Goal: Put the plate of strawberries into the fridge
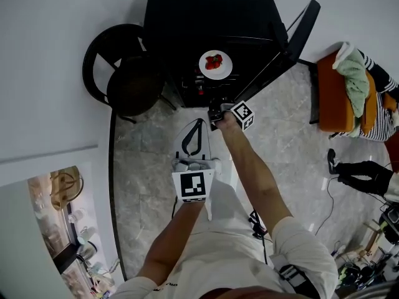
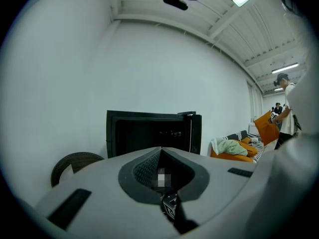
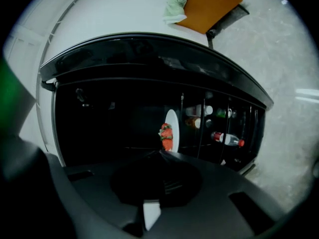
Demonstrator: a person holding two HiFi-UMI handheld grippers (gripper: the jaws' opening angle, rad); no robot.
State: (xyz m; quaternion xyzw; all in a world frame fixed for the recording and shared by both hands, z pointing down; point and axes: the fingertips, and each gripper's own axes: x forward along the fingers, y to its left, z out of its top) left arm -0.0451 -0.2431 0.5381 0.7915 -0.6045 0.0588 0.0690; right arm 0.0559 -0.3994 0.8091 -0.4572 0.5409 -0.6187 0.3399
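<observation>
Shirt: white T-shirt point(image 1: 227, 242) with short sleeves.
Left gripper point(image 1: 198, 126): pale grey shell, black inner lining.
Right gripper point(image 1: 215, 112): dark body.
Marker cubes: 2, white with black squares, left cube point(image 1: 190, 185) and right cube point(image 1: 244, 114).
Cable: thin black lead point(image 1: 257, 223) at the waist.

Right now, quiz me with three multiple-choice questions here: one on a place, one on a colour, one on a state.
1. Where is the plate of strawberries? A on the floor; B inside the fridge; C on the chair.
2. What colour is the plate? A white; B blue; C black.
3. How is the fridge door? A shut; B open; C taken off.
Answers: B, it sits in the fridge's dark interior; A, its rim shows white; B, the door stands swung out.
</observation>
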